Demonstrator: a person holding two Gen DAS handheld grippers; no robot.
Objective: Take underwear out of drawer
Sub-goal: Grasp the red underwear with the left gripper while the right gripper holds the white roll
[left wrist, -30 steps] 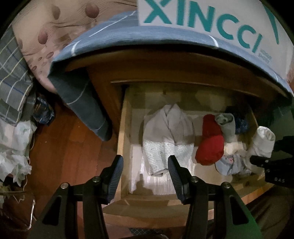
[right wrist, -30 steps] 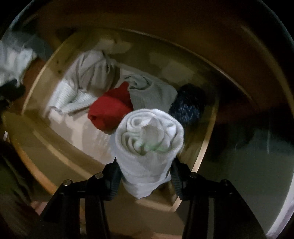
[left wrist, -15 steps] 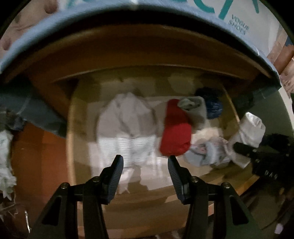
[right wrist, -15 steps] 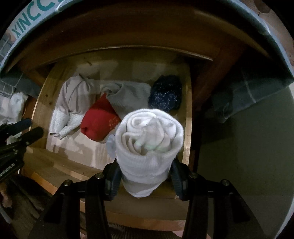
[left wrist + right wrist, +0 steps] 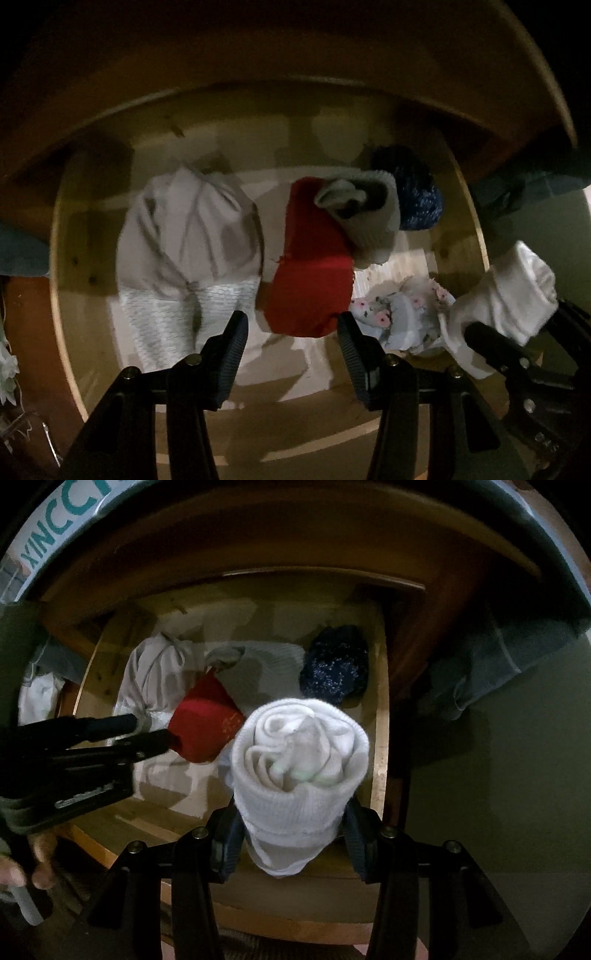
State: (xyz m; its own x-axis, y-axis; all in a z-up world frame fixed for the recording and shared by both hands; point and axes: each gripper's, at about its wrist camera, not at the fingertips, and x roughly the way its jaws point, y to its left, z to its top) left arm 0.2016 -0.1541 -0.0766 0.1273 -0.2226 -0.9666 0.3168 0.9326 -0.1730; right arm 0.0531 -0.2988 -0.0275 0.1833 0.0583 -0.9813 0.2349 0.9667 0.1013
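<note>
Left wrist view: five garments in one drawer; left claw open, empty; right claw grips white roll.

We count one open drawer holding five bundles of clothing — one grey-white, one red, one grey, one navy, one floral. We see one white roll and two hand-held grippers — left, right.

Left gripper hung open, empty, over wooden drawer. Red folded item at center, pale grey garment left-center. Right gripper at right edge clamped white roll.
</note>
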